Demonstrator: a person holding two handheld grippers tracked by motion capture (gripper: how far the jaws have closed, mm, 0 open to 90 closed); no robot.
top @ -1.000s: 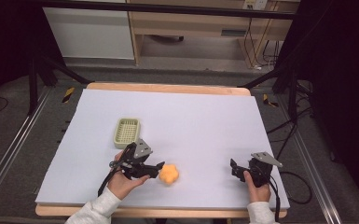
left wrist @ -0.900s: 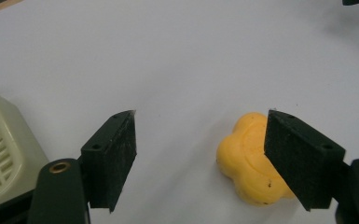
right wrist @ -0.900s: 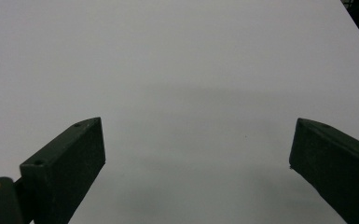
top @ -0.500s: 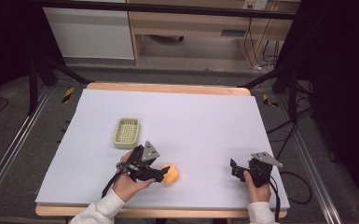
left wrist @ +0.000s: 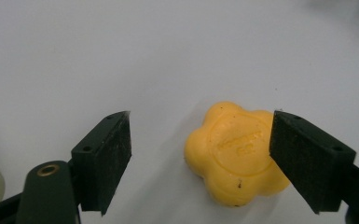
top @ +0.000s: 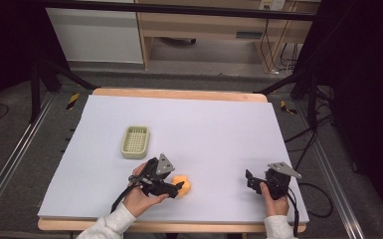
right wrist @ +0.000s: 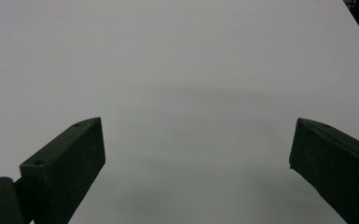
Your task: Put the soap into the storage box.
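Over on the left of the white table sits a pale green basket, small, ribbed inside, standing alone on the sheet. Just in front of it and a touch to the right, the left gripper is down low at the near part of the table, held in the person's left hand, its grey three-cornered plate on top. And there is the piece in play: a yellow flower-shaped soap, lying flat on the table between the left gripper's jaws, lobed edge all round and a stamped round centre facing up. The jaws stand wide apart; in the left gripper view the right-hand jaw is right up against the soap's edge, overlapping it, while the left-hand jaw is clear of it with bare table between, so nothing is clamped. From the high view the soap shows as an orange-yellow lump at the gripper's tips. Moving across, open white table, then the right gripper near the front right corner, well apart from the soap, in the person's right hand. Its jaws gape wide too, with plain table between them and nothing held.
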